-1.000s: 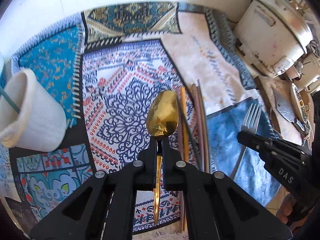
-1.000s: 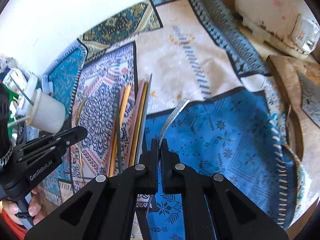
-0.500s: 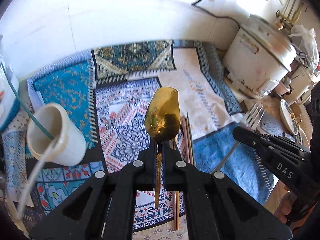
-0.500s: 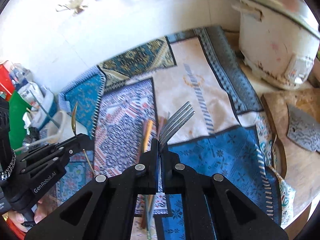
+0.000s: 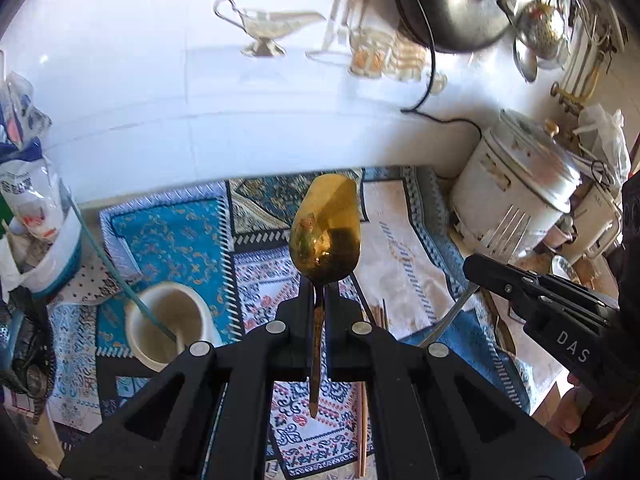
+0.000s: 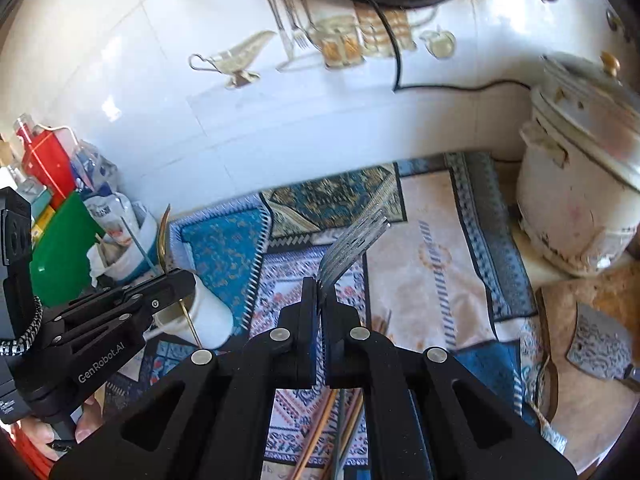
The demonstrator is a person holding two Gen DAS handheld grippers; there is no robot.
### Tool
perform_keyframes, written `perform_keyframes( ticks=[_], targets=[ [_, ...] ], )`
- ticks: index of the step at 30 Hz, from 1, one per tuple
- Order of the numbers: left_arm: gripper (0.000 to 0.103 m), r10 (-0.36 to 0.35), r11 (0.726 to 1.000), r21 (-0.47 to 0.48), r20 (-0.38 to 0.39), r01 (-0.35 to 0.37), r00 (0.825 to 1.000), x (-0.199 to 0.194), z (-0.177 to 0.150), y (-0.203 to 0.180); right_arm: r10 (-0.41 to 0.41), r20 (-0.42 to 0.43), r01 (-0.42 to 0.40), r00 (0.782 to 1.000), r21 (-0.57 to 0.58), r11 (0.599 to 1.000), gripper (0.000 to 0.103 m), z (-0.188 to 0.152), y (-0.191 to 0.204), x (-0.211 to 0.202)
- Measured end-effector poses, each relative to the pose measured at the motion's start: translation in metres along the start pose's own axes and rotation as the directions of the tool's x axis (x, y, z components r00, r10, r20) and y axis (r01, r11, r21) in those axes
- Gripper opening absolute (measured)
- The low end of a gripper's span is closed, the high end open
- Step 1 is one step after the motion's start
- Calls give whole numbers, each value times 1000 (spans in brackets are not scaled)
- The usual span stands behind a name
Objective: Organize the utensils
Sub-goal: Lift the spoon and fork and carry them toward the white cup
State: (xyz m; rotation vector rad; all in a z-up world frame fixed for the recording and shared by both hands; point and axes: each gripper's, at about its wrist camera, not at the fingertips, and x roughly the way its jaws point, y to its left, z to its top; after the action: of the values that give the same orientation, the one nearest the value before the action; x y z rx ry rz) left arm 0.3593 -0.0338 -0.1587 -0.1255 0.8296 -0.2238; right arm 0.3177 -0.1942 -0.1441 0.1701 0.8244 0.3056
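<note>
Two utensils lifted off the surface [image 5: 404, 220] — spoon [image 5: 326, 232] left, fork [image 6: 352, 248] right.
Fingers clamped on each handle, bowl and tines forward; cup [image 5: 168, 326] nearer left gripper [image 5: 319, 304].

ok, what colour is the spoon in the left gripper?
Gold, shiny; the spoon is clamped in the left gripper. Clearest in the left wrist view.

Bright daylight washes out the glossy white tiled wall [image 5: 160, 92], edges bend under fisheye distortion, corners vignette black.
</note>
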Motion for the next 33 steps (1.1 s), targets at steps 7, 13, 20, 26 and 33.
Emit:
perform_keyframes(
  ticks=[7,13,20,26,33],
  targets=[
    [2,29,998,-58,74,-25,997,-30,20,29,50,41,-47,998,-60,997,2,24,28,1],
    [2,82,994,-86,125,-71,989,-49,27,52,106,50,-100,993,-109,989,2,37,56,9],
    [2,130,983,-146,142,-109,981,-57,30,83,159,32,-150,987,-184,971,2,45,95,30],
    [2,174,971,-190,133,-147,976,-50,28,113,185,-10,-182,983,-230,956,2,43,122,54],
    [2,195,954,-249,102,-165,975,-21,21,143,177,-68,-189,982,-248,950,2,39,138,85]
  ],
)
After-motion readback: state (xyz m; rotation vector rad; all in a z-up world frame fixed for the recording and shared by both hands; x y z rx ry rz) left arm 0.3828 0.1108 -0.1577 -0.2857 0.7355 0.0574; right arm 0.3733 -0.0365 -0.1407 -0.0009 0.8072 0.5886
